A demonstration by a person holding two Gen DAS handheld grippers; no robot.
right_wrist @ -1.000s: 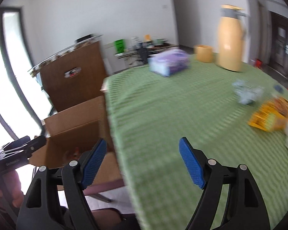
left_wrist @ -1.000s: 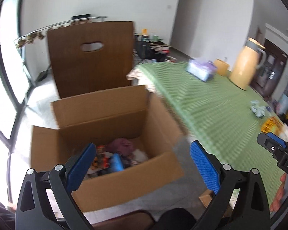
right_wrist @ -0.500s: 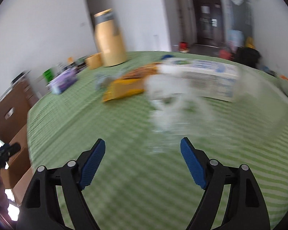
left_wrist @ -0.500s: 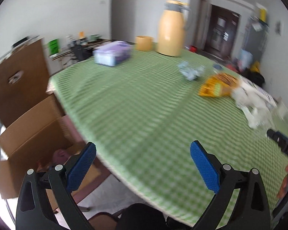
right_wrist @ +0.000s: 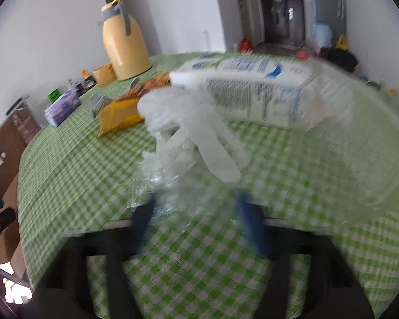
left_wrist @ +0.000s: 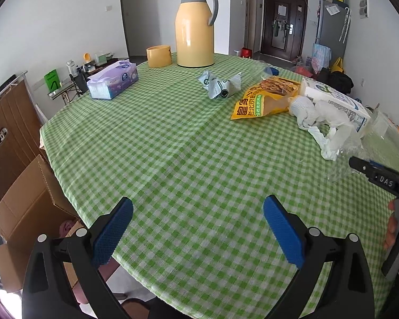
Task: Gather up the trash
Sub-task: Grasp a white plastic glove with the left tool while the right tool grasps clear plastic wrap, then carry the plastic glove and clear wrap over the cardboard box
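Closing now, right gripper (right_wrist: 196,212) jaws narrow around crumpled clear plastic wrap (right_wrist: 167,186), swung over from the cardboard box (left_wrist: 26,212) at 8 o'clock. Grab looks imminent. Left gripper (left_wrist: 198,228) wide open, empty, above the tablecloth (left_wrist: 173,146).

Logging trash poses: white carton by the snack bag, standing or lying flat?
Lying flat. The white carton rests on its long side on the tablecloth.

Yellow thermos jug (left_wrist: 194,30) upright beside yellow cup (left_wrist: 158,56); purple tissue box (left_wrist: 112,83) nearer, on green checked tablecloth (left_wrist: 173,159).
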